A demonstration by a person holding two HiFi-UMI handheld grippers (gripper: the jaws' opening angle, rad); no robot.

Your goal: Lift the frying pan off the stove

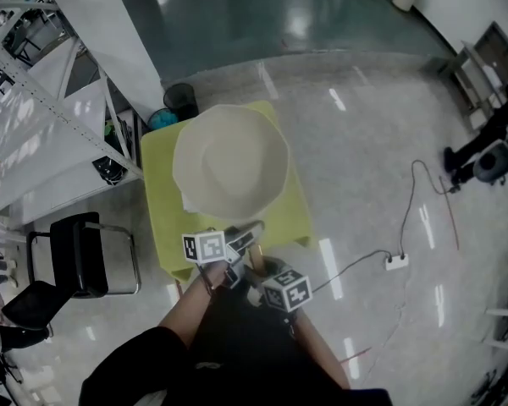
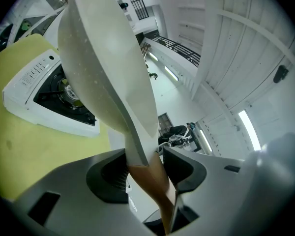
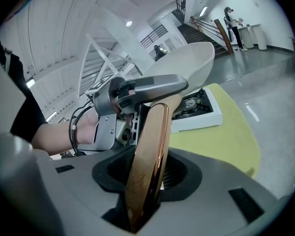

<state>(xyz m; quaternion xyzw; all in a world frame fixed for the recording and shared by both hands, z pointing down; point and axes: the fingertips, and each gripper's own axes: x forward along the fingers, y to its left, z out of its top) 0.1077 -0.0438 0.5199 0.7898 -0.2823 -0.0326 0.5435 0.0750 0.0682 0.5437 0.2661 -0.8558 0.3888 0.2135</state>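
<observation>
Left gripper view exposes the stove (image 2: 27,87) the frying pan (image 1: 230,161) covers overhead.

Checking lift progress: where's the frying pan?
Head view, centre: frying pan above the stove on the yellow table, handle in the left gripper and right gripper.

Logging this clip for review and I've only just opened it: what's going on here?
A person is holding the frying pan by its wooden handle with both tools. The left gripper and the right gripper are each closed on the handle, the left one nearer the pan's bowl. The pan hangs tilted in the air, clear of the white stove, which sits on the yellow-green table.
</observation>
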